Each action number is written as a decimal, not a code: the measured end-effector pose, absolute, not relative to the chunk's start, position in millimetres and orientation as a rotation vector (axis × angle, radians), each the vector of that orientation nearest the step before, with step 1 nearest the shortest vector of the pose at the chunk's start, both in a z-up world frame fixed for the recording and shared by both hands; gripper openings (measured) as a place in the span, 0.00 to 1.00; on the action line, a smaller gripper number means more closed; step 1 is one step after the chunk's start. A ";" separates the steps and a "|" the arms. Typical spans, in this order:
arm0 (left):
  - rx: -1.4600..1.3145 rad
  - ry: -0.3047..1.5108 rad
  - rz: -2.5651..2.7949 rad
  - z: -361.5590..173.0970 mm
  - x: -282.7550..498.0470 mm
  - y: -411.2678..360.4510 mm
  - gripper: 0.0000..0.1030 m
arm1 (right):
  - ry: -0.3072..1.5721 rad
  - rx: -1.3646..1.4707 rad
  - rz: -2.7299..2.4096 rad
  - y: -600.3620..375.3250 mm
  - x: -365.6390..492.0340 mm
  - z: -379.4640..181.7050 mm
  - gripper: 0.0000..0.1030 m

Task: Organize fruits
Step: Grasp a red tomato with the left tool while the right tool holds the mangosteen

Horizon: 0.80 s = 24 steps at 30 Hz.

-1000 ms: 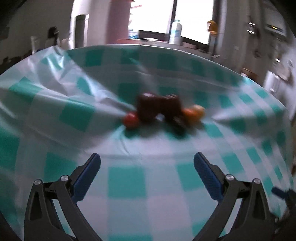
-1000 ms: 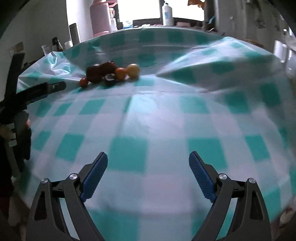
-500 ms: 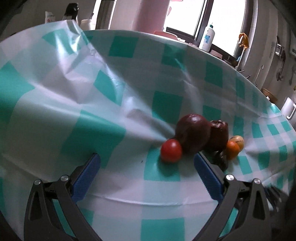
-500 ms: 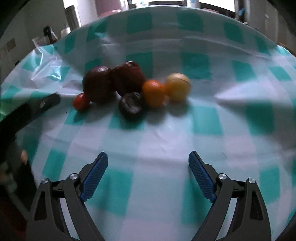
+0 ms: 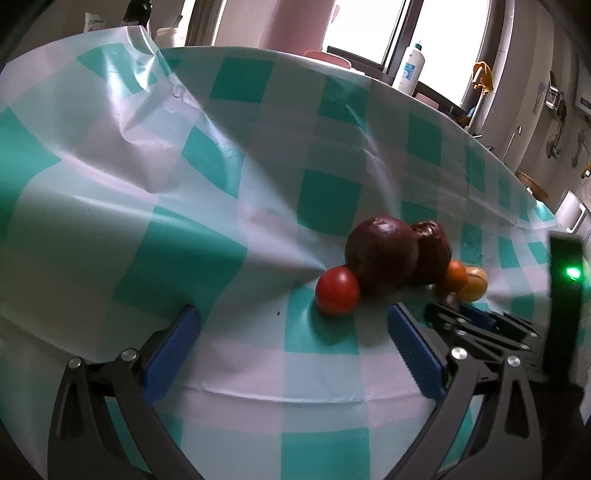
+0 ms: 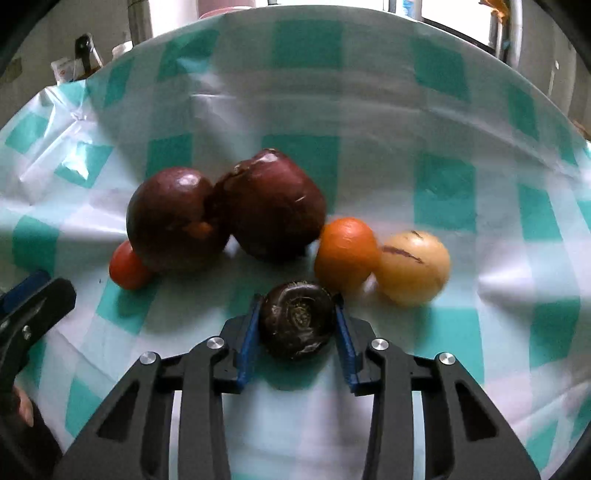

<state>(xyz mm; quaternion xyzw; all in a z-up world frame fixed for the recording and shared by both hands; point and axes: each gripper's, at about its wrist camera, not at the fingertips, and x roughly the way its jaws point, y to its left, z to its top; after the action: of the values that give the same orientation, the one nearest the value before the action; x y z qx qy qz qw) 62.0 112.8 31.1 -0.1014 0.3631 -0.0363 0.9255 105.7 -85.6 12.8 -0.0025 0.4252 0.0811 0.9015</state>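
Several fruits lie clustered on a teal-and-white checked tablecloth (image 6: 443,192). My right gripper (image 6: 297,317) is shut on a small dark wrinkled fruit (image 6: 297,319) resting on the cloth. Behind it sit two large dark red fruits (image 6: 173,218) (image 6: 271,206), an orange fruit (image 6: 345,253), a yellow fruit (image 6: 413,266) and a small red tomato (image 6: 127,267). My left gripper (image 5: 291,321) is open and empty, with the tomato (image 5: 337,291) just ahead between its fingers. The right gripper (image 5: 476,321) shows at the right of the left wrist view.
The tablecloth (image 5: 110,155) is wrinkled and rises in folds at the left and far side. A white bottle (image 5: 408,70) and a pink container (image 5: 273,26) stand beyond the table near the window.
My right gripper has moved forward to the dark wrinkled fruit and closed on it. My left gripper has moved a little closer to the tomato and stays open.
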 end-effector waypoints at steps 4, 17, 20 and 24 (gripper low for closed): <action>-0.186 0.748 -0.086 31.6 62.6 105.7 0.98 | 0.806 0.149 0.140 -125.9 73.3 22.1 0.36; 0.001 0.765 -0.047 24.8 94.2 68.5 0.89 | 0.761 0.368 0.156 -160.6 56.1 20.0 0.36; 0.030 0.764 -0.069 25.4 101.5 69.6 0.89 | 0.765 0.361 0.165 -155.3 58.8 18.9 0.36; 0.035 0.779 -0.145 27.2 94.2 71.2 0.88 | 0.769 0.356 0.175 -155.5 56.6 19.4 0.36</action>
<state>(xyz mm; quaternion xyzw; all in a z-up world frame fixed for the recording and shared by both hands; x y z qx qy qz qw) 94.2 71.2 27.2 0.0173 0.3796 -0.0708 0.9223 56.6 -155.5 19.4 0.1726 0.3725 0.0850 0.9079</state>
